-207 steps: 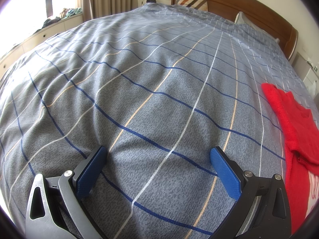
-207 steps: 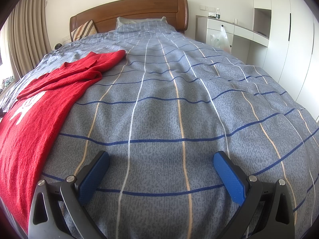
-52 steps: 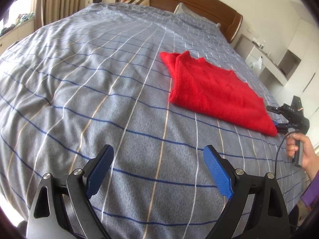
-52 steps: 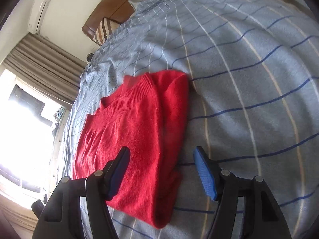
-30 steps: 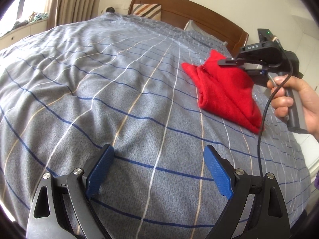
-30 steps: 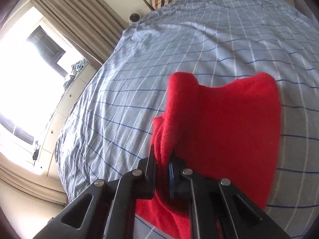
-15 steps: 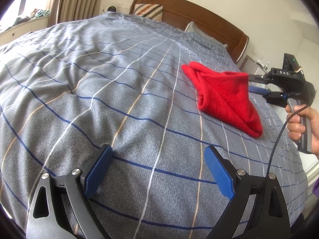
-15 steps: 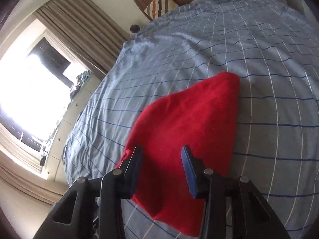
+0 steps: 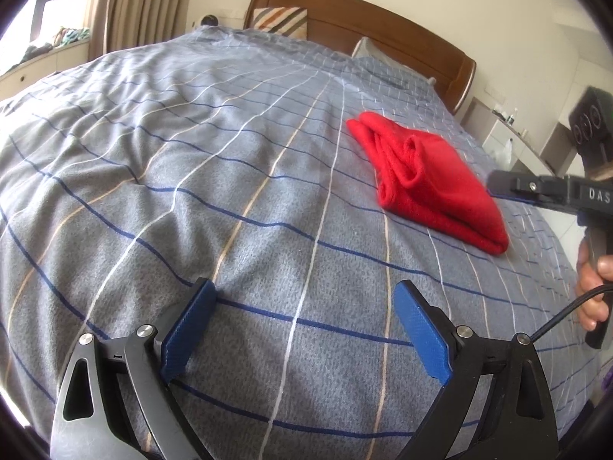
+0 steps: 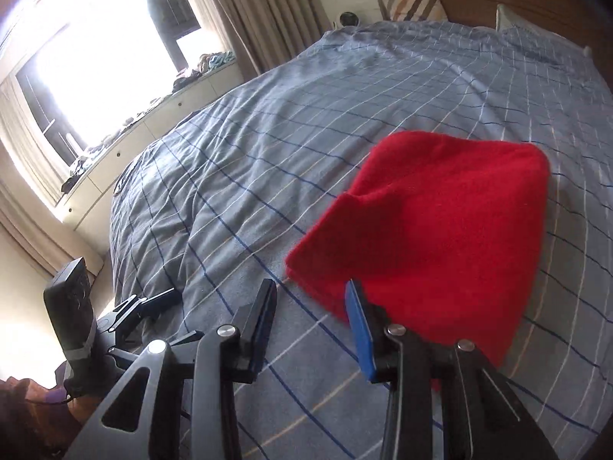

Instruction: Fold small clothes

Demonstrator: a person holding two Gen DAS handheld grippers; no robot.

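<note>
While one folded red garment (image 9: 433, 184) lies toward the bed's (image 9: 191, 161) right edge, bare quilt spreads wide to its left; the left gripper (image 9: 302, 326) gapes empty, and the right gripper (image 10: 310, 318), just opened partway, holds nothing beside the garment's near corner.

Sunlit window (image 10: 95, 73), wooden headboard (image 9: 383, 27)
</note>
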